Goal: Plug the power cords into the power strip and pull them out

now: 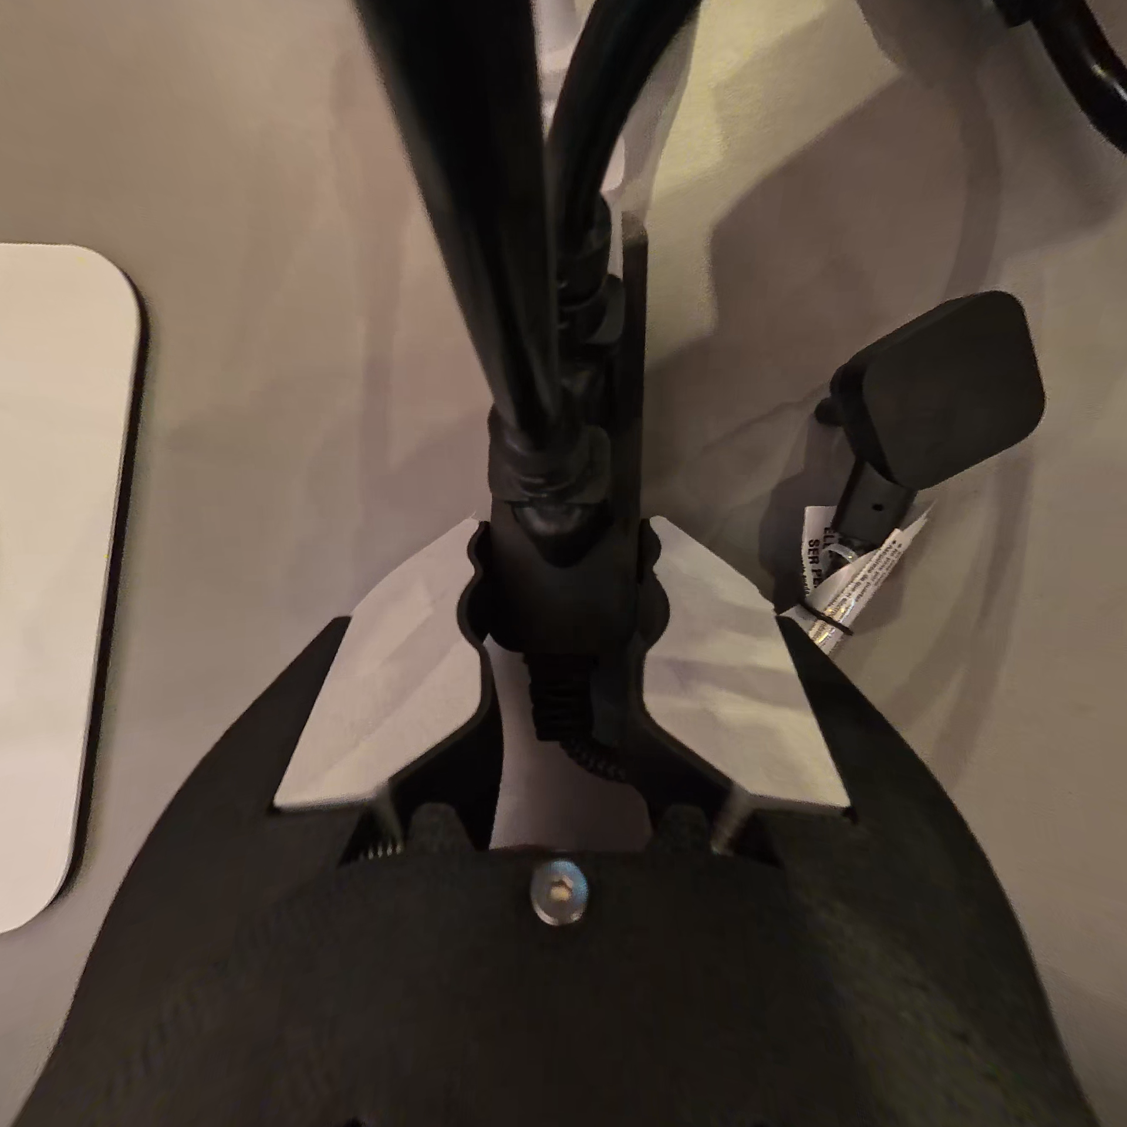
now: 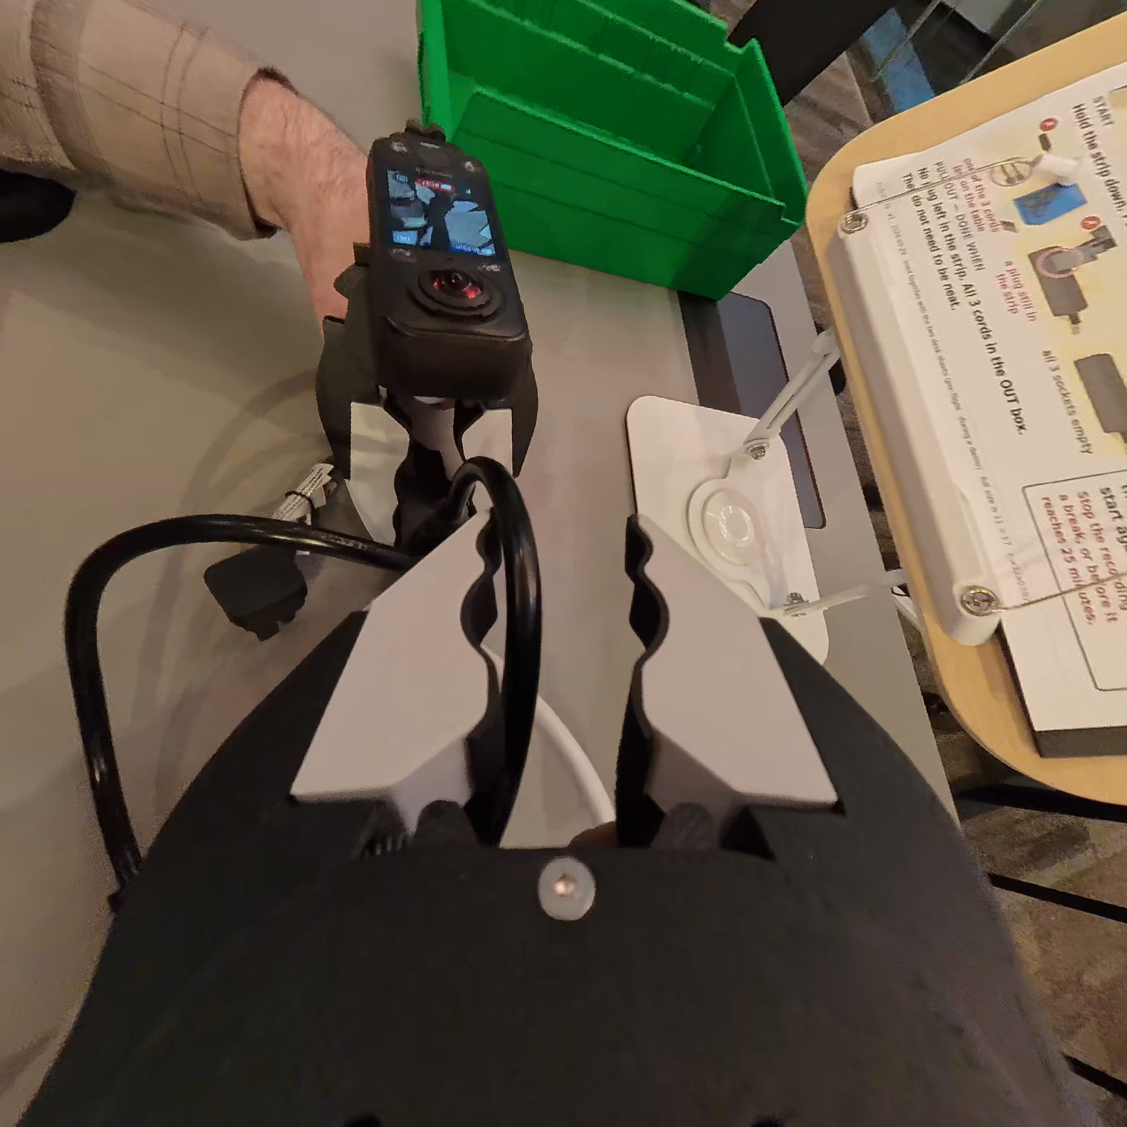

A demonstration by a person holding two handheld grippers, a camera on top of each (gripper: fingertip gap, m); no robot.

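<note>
Left tool clamped tight on black moulded plug of a bundled black power cord above the grey tabletop. Right tool gaping wide, grips nothing; a loop of black cable passes between its fingers. Second black plug lies just beside, with a white printed tag. Printed instruction sheet stands right of the green plastic bin.

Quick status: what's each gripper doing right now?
Left gripper: shut on the black power cord plug.
Right gripper: open, holding nothing; a black cord loop passes between its fingers.
</note>
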